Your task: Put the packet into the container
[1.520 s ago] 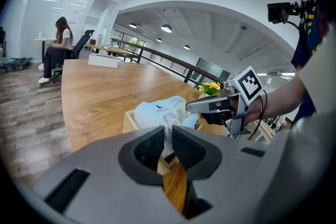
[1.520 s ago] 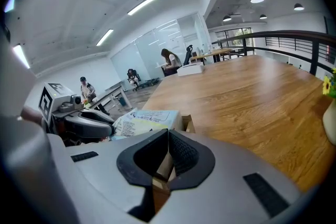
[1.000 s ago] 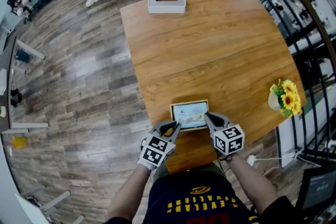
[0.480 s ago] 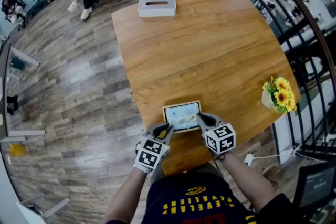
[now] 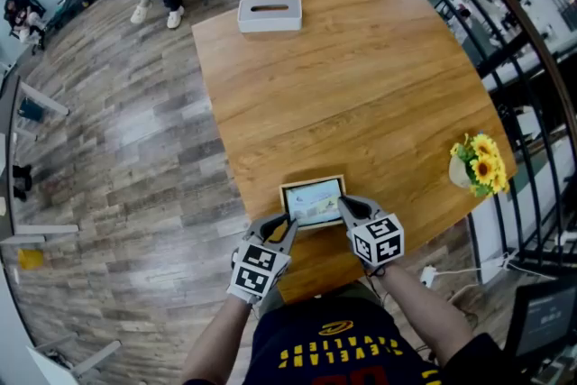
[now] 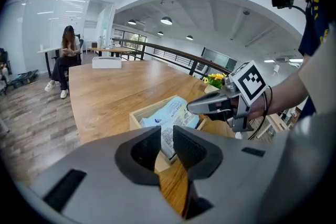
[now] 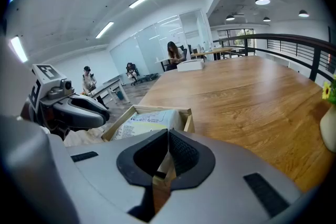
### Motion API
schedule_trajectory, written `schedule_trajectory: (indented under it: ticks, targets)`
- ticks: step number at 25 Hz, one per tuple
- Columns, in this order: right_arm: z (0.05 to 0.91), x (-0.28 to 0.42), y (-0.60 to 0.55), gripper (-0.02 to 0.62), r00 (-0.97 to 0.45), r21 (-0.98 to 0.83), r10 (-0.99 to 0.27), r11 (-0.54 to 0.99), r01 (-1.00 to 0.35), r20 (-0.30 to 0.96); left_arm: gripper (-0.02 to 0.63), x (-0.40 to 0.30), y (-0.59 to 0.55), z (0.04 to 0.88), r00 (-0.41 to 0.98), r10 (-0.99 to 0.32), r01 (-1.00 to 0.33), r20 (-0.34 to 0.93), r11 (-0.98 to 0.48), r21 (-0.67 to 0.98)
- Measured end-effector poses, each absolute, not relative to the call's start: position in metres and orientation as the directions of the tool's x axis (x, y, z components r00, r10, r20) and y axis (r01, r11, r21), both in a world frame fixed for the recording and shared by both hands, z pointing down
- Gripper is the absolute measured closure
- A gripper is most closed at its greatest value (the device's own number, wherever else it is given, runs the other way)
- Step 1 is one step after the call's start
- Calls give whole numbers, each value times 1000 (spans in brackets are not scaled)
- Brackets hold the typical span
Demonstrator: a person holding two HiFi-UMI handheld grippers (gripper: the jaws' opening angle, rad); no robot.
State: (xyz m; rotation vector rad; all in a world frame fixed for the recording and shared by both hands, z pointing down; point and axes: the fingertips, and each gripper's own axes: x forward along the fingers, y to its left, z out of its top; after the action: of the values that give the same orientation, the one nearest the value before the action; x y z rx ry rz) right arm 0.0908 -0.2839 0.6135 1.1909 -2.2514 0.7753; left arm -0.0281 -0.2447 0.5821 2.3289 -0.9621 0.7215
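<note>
Packet (image 5: 313, 197) lies in the box (image 5: 312, 182) at our table (image 5: 343, 77) edge; our left gripper (image 5: 287, 224) jaws are opening, packet corner in their gap, releasing it we think; our right gripper (image 5: 344, 204), jaws pressed together, seems to steady the rim

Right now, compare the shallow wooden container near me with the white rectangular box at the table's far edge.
The wooden container is open-topped and holds a pale printed packet; the white box is closed except a top slot. The container is tan wood, the box white. Both are rectangular, on the table.
</note>
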Motion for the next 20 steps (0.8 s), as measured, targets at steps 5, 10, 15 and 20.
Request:
schedule_trajectory:
  ticks: [5,10,15,20]
  targets:
    - [609,93,-286,578,-473,-192,-615,466,-863,631,548,-28,-243,572,615,-494,-752,614,-603,268]
    - [595,96,-290,525,-460,-178,-661,450,-875,593,548,-29,-244,559,620,-530,-765,579,-573,294]
    - [580,105,-290,514,-457,-199,-691,424,-884,559,548,-27,-244,545,631,-556,-767,541,-551,328]
    - [549,109,-285,514,-491,-300,-720,389,-871,491,548,-25,-242,524,643,-587,-765,491,-527,370]
